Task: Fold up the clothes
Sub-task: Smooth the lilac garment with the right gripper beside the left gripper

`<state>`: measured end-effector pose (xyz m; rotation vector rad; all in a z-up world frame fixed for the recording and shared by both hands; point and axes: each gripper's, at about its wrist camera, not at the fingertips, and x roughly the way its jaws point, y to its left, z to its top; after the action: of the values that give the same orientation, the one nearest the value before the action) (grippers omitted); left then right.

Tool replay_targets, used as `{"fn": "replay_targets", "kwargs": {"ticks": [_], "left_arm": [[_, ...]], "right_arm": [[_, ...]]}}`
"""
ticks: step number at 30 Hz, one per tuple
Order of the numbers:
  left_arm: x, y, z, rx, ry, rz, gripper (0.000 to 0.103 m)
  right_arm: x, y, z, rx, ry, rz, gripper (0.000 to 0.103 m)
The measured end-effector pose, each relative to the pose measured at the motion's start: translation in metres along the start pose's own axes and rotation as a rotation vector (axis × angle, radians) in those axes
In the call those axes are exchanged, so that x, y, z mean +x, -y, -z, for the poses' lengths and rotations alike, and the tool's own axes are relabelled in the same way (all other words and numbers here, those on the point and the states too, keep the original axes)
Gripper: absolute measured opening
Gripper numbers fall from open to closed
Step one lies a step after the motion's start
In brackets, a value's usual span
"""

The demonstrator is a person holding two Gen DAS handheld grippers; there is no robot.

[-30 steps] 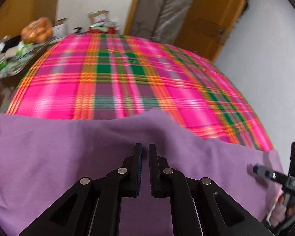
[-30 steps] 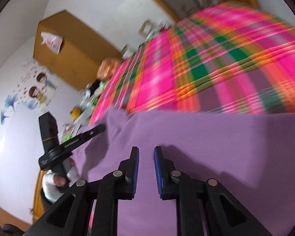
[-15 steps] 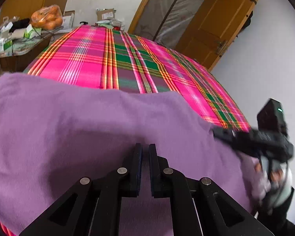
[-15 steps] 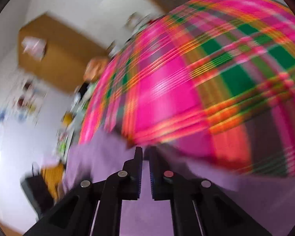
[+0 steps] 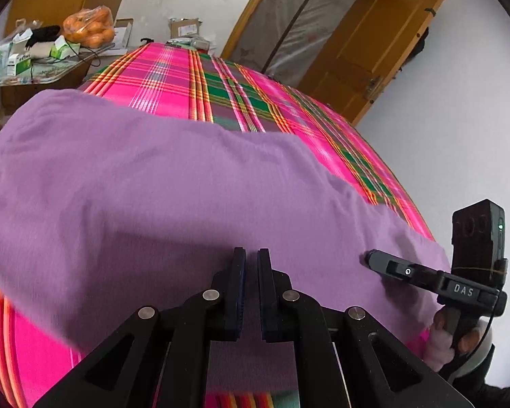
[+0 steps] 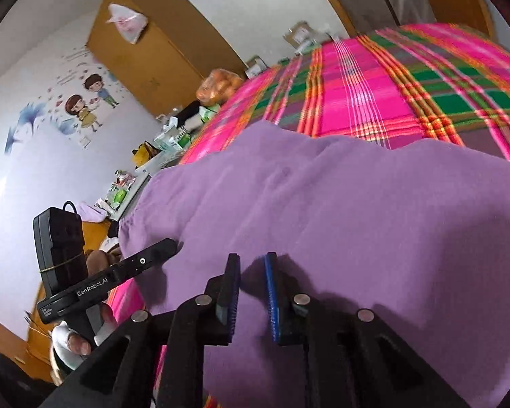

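- A home bedroom: a bed (image 5: 173,78) under a pink plaid cover
- Beside the bed, a cluttered side table (image 5: 34,71)
- Beyond the bed, a wooden door (image 5: 374,47)
- Cartoon wall stickers (image 6: 85,102) near the table

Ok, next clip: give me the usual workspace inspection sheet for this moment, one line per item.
Surface: bed under a pink, green and orange plaid cover.
Job's things: one purple garment spread across the near part of the cover, far edge wavy.
Clutter: side table beside the bed with small boxes and a bag of oranges.
Grippers: left gripper over the garment, jaws nearly together, no cloth visibly pinched; right gripper over the garment, jaws opening, no cloth between them.
Cables: thin dark cord below the right gripper's handle.
Surroundings: wooden door, wardrobe, cartoon wall stickers.
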<state>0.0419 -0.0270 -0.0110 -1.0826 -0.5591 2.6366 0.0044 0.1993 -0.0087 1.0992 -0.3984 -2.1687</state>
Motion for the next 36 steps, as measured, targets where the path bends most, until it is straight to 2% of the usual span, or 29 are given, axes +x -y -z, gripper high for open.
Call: {"fn": "replay_targets", "kwargs": {"ticks": [3,6,11,16,19,22,27,30,31,32,34,36], "left_arm": [[-0.011,0.007,0.016,0.027,0.034,-0.006,0.007],[-0.019,0.013,0.032,0.078,0.091,-0.027,0.007],[-0.027,0.021,0.048,0.166,0.151,-0.058,0.007],[-0.039,0.005,0.052,0.135,0.188,-0.062,0.007],[-0.043,-0.005,0.053,0.103,0.207,-0.077,0.007],[-0.044,0.002,0.056,0.113,0.204,-0.074,0.007],[-0.03,0.037,0.067,0.209,0.154,0.036,0.007],[-0.024,0.054,0.075,0.284,0.145,0.057,0.009],[-0.025,0.058,0.078,0.305,0.146,0.057,0.01],[-0.025,0.06,0.079,0.318,0.141,0.072,0.01],[-0.026,0.06,0.079,0.315,0.128,0.106,0.01],[-0.025,0.056,0.073,0.296,0.112,0.133,0.01]], "right_arm": [[-0.01,-0.009,0.017,-0.055,0.061,0.029,0.017],[-0.011,-0.024,0.036,-0.147,0.101,0.081,0.017],[-0.036,-0.033,0.072,-0.317,0.172,0.174,0.016],[-0.075,-0.007,0.091,-0.29,0.238,0.24,0.006],[-0.094,0.008,0.097,-0.237,0.264,0.259,0.004],[-0.093,-0.001,0.093,-0.235,0.267,0.256,0.01],[-0.06,-0.03,0.076,-0.308,0.257,0.207,0.012],[-0.036,-0.038,0.074,-0.328,0.192,0.183,0.013],[-0.033,-0.04,0.076,-0.339,0.189,0.181,0.017],[-0.034,-0.043,0.079,-0.357,0.194,0.173,0.026],[-0.036,-0.048,0.079,-0.375,0.156,0.133,0.034],[-0.037,-0.051,0.072,-0.361,0.131,0.111,0.034]]}}
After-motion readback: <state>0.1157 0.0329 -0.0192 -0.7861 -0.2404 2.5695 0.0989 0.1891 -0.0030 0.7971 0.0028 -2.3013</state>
